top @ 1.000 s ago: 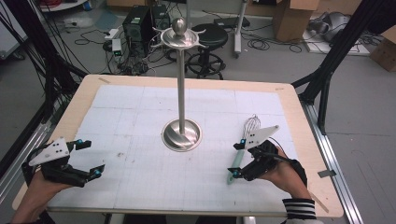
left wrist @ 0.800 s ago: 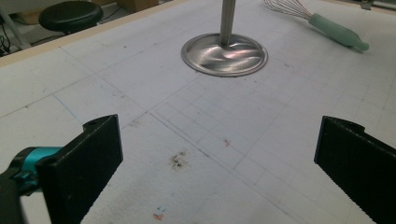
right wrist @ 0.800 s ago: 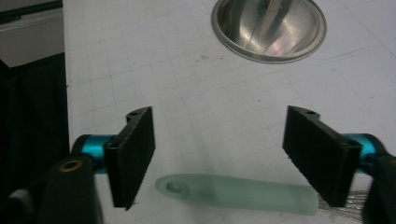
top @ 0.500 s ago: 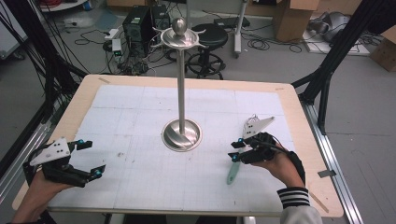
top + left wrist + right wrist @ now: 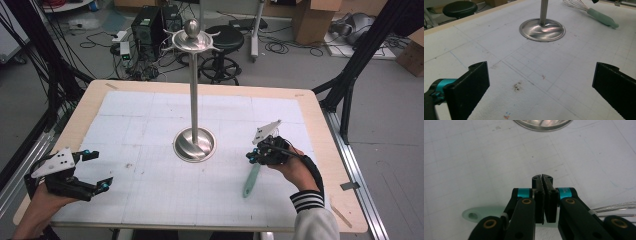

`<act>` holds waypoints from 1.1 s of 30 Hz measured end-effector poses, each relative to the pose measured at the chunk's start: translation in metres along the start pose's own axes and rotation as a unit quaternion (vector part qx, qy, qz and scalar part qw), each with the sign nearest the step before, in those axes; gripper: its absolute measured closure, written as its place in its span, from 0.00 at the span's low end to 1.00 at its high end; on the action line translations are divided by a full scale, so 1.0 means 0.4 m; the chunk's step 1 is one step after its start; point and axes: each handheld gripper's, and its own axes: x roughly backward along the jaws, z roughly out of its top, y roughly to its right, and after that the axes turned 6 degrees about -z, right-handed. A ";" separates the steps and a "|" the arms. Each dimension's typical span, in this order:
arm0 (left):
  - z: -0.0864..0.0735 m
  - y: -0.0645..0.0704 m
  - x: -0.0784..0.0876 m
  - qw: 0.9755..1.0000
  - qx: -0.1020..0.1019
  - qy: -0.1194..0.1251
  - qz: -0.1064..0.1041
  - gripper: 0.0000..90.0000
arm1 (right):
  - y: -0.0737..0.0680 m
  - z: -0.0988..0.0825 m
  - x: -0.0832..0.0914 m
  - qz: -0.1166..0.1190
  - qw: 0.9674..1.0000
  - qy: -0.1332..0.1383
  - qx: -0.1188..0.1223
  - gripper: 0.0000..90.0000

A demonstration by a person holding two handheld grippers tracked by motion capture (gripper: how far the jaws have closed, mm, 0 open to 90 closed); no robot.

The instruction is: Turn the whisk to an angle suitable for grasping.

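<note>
Guessing a light whisk point(image 5: 251, 180) with springy wires and a slick green handle, so best grabbed mid-handle. Seeing right tongs point(image 5: 251, 158) just snapped shut above it with nothing pinched, left tongs point(image 5: 99, 169) gaping wide, empty.

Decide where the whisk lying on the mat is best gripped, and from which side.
Grip the whisk by its green handle, coming from above with jaws across its width: it lies flat, straight and slim, while the wire loops would likely flex.
</note>
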 end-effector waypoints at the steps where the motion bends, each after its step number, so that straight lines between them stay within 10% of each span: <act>1: 0.000 0.000 0.000 1.000 -0.001 0.000 0.000 0.02 | 0.003 0.002 -0.005 0.000 1.000 -0.005 0.003 1.00; 10: 0.001 0.004 -0.003 1.000 -0.003 -0.003 -0.003 0.02 | 0.024 0.015 -0.068 -0.020 0.998 -0.065 -0.002 1.00; 33: 0.001 0.009 -0.007 1.000 -0.003 -0.004 -0.005 0.02 | 0.055 -0.009 -0.098 -0.039 0.992 -0.121 -0.011 1.00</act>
